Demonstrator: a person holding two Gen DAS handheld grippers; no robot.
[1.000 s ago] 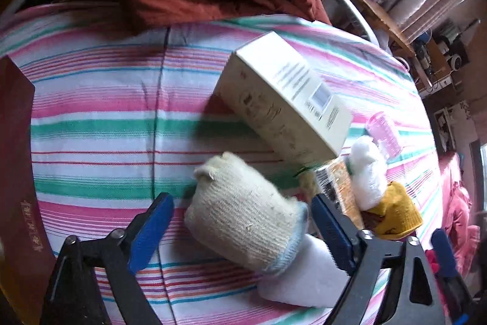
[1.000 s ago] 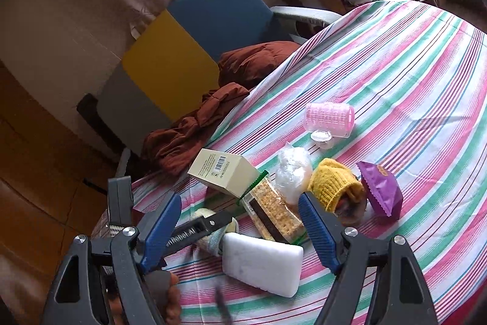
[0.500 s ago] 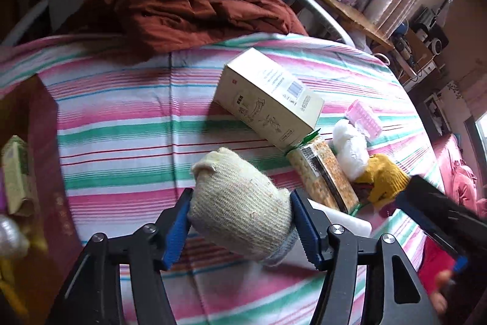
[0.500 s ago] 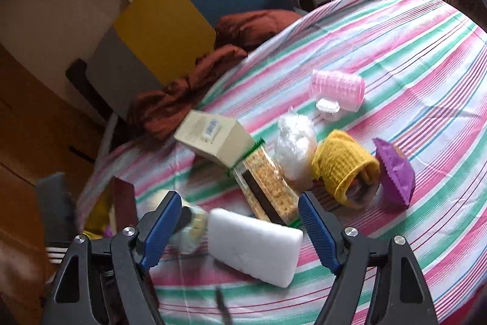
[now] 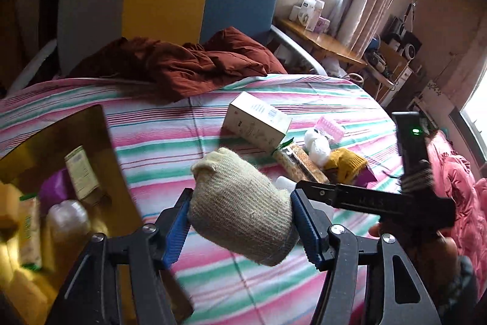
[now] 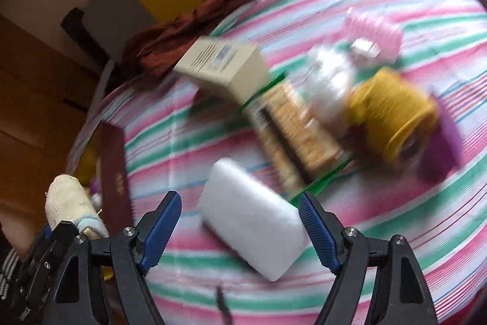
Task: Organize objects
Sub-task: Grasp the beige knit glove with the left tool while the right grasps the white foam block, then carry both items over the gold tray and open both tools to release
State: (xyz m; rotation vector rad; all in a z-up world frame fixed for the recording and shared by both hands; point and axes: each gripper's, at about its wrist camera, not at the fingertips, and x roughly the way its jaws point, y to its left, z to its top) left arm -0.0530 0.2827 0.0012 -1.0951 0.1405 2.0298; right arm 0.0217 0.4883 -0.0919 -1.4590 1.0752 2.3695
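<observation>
**Glove bound for the box at left; sponge waiting between the other tongs**

While the left gripper (image 5: 240, 221) is clenching the cream knitted work glove (image 5: 240, 206) clear above the pink-and-green striped tablecloth (image 5: 170, 142), the left wrist view is placing the dark red, gold-lined open box (image 5: 91, 124) just to the left of the tongs and slightly nearer. The glove's long axis is running near to far, its closed end pointing away. Judging from this, the coming move is a short swing leftward over the box wall. Farther right, the cream cardboard carton (image 5: 257, 124) and the mustard knitted cuff (image 5: 347, 162) are lying on the cloth.

Although the right wrist view is blurred, the right gripper (image 6: 240, 229) is standing spread wide, grasping nothing. The white rectangular sponge block (image 6: 252, 218) is lying on the cloth between its fingers, its long axis slanting from far left to near right, so this hand is plainly the nearer one to it. At far left, the glove (image 6: 65, 204) is showing beside the box's red wall (image 6: 115, 178).
</observation>
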